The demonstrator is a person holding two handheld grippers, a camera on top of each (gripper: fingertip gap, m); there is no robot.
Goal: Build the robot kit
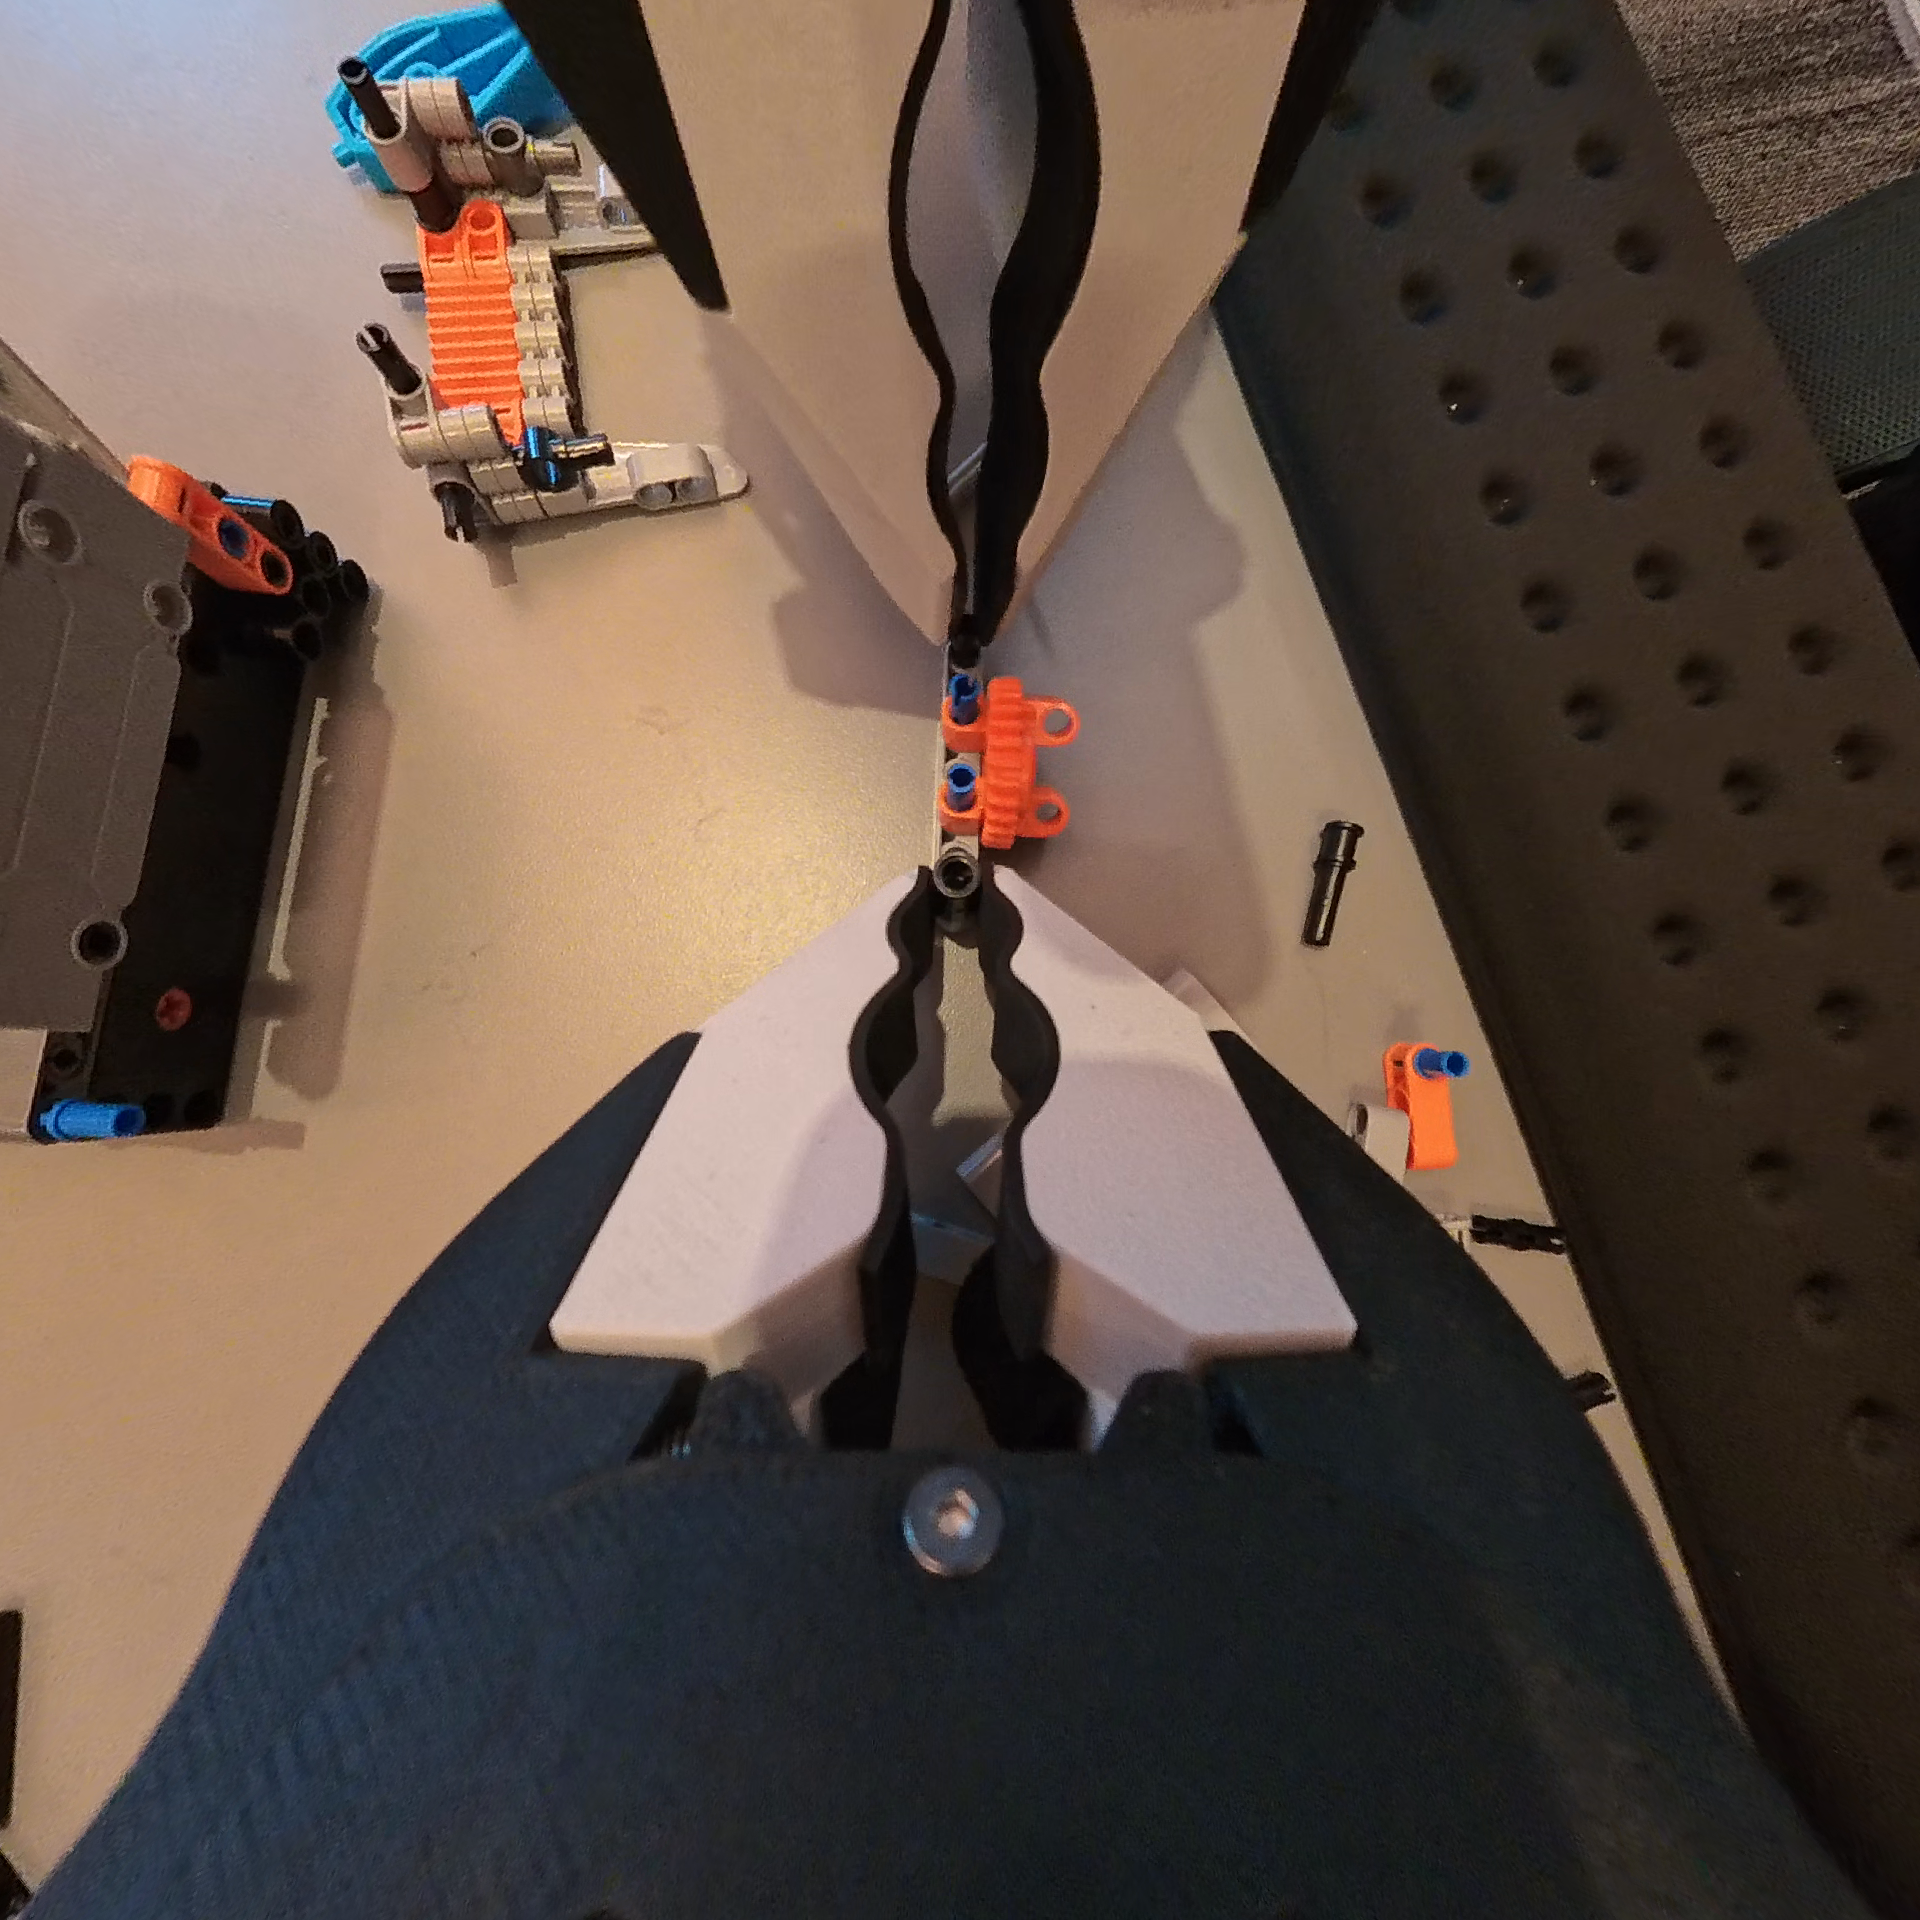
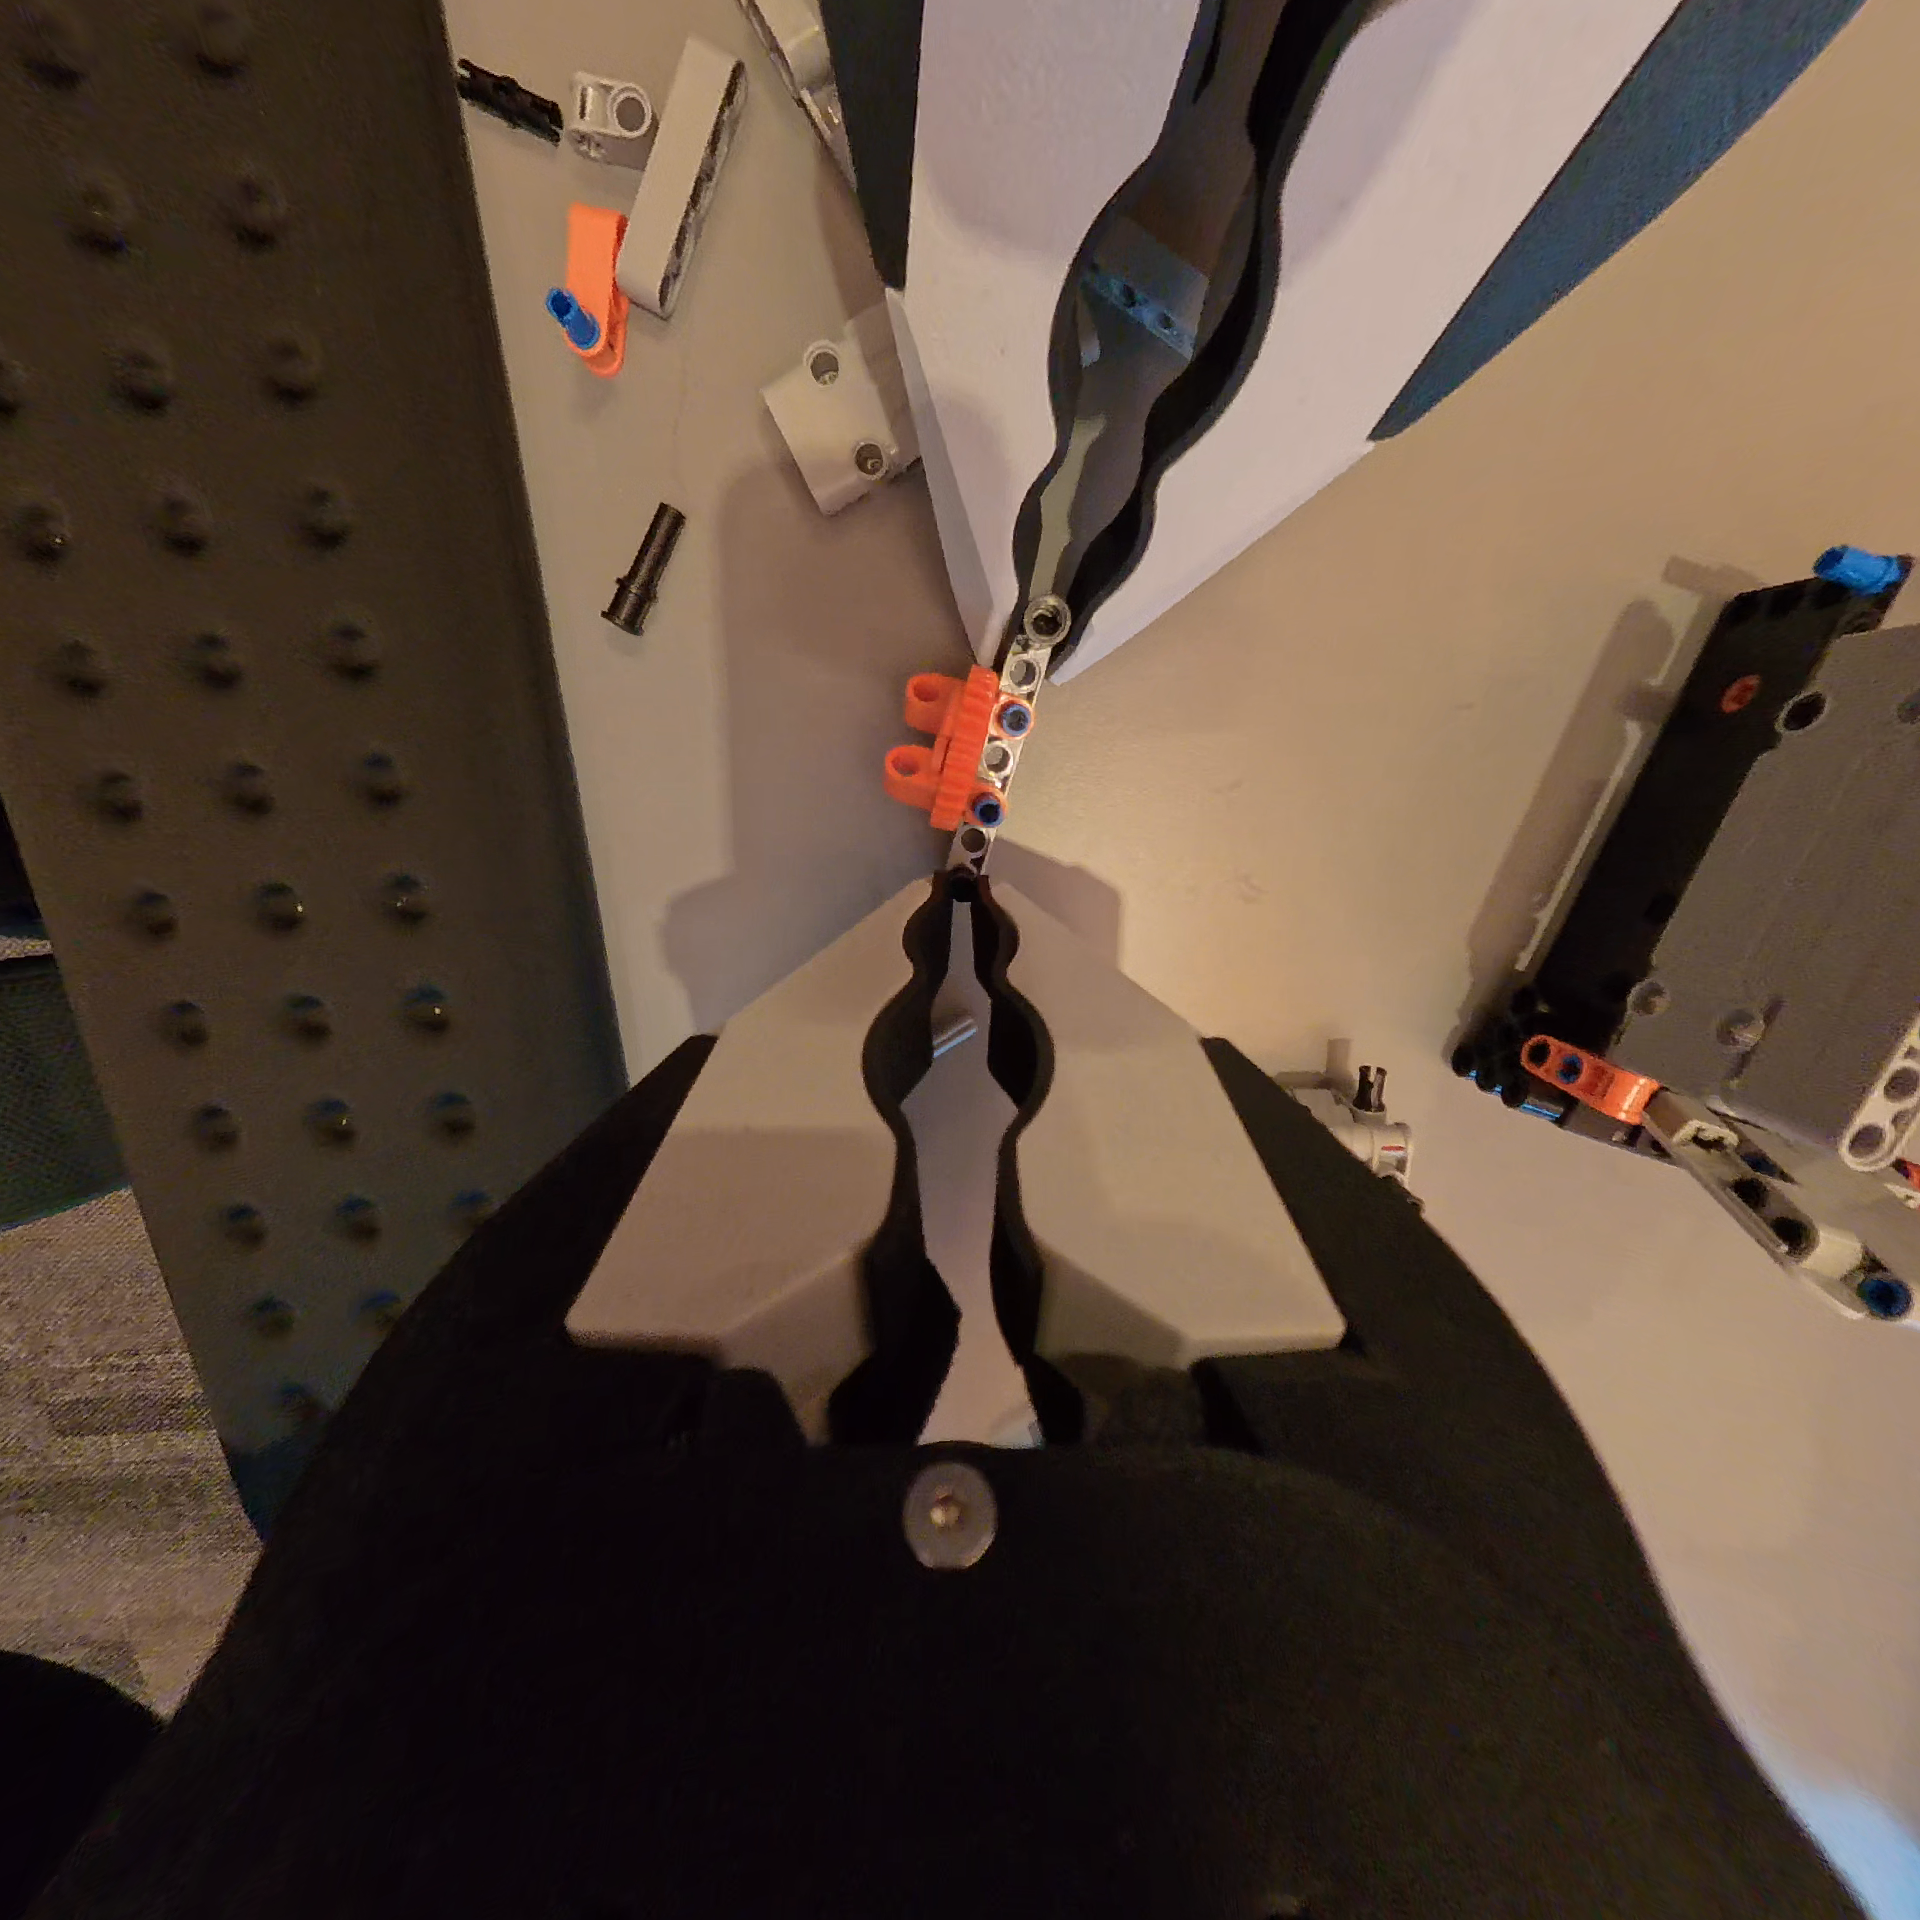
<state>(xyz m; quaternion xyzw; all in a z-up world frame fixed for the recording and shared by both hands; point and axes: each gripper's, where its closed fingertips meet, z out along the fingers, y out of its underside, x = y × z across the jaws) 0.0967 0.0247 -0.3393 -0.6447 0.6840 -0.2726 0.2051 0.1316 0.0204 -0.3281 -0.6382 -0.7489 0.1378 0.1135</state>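
Both my grippers are clamped on the same part, one at each end. My left gripper (image 1: 958,891) has its jaws pinched on the near end of a thin grey beam (image 1: 948,748) with a row of holes; my right gripper (image 2: 958,891) pinches the opposite end, and in each wrist view the other gripper comes in from the top, nose to nose with mine. The beam is held between the two tips, above the pale table (image 1: 623,779); I can't tell if it touches the surface. An orange toothed connector (image 1: 1008,764) sits mid-beam, fixed by two blue pins (image 1: 961,691), its two round lugs sticking out toward the dark perforated panel (image 1: 1621,623). A loose black pin (image 1: 1330,883) lies on the table between the beam and that panel. Further along the panel edge is a small orange-and-grey piece with a blue pin (image 1: 1418,1107). On the other side of the table: a grey-and-orange ribbed sub-assembly (image 1: 488,343) with black axles, a turquoise part (image 1: 436,73) behind it, and a big grey-and-black block (image 1: 104,779) with an orange link on its corner. The right wrist view also shows a light grey two-hole block (image 2: 842,426) near the left gripper's fingers.
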